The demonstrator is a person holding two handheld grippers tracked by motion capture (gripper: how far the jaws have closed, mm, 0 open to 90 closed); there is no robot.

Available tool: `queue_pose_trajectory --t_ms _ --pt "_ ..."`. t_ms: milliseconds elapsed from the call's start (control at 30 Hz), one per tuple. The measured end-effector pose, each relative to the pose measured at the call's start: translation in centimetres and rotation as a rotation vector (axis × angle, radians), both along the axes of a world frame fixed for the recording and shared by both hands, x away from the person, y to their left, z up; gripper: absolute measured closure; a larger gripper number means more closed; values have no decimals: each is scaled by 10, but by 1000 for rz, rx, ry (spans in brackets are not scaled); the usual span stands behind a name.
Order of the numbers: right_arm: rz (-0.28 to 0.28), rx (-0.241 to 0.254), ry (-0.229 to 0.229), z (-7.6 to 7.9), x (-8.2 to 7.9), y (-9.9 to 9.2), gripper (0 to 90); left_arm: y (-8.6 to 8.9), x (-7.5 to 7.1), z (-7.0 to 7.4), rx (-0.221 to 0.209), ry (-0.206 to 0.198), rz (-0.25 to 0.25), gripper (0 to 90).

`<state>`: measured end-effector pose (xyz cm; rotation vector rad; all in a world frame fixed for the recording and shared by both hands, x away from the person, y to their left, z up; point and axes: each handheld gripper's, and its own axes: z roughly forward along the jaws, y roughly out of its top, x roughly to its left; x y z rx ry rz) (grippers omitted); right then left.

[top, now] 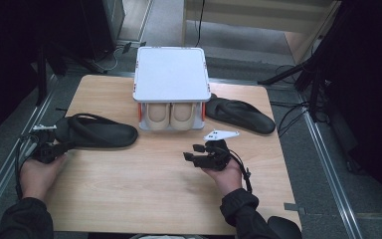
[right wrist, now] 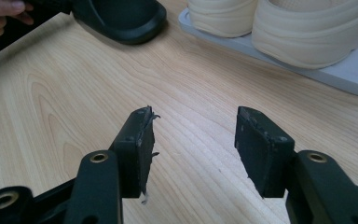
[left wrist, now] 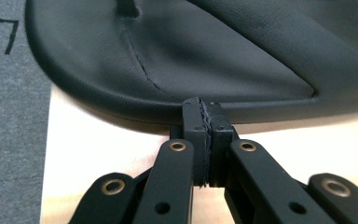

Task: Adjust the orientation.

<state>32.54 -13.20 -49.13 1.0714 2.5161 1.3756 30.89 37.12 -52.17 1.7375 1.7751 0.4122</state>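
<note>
While your left hand-held gripper (left wrist: 204,109) sits pressed together, empty, at the edge of the black slipper (left wrist: 200,51), nothing is clamped. Your right hand-held gripper (right wrist: 193,128) rests with jaws apart above the desk (right wrist: 74,93).

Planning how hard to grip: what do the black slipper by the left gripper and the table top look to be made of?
The black slipper looks like soft moulded foam or rubber: matte, smooth skin, rounded edge, faint seam line. The table top looks like light wood-grain laminate or veneer: printed-looking grain, even satin sheen; which one, I cannot tell.

Perhaps "7" (black mark) on grey floor (left wrist: 14,140).
</note>
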Motion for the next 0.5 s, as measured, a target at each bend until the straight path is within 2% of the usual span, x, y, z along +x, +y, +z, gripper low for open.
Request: queue_pose_trajectory --t_ms 167,500 --pt "-11 0 -1 0 -3 -3 478 5 16 -1 -16 -12 9 900" --pt "-34 -5 -4 1 -11 -11 479 9 57 -1 -23 -18 6 900"
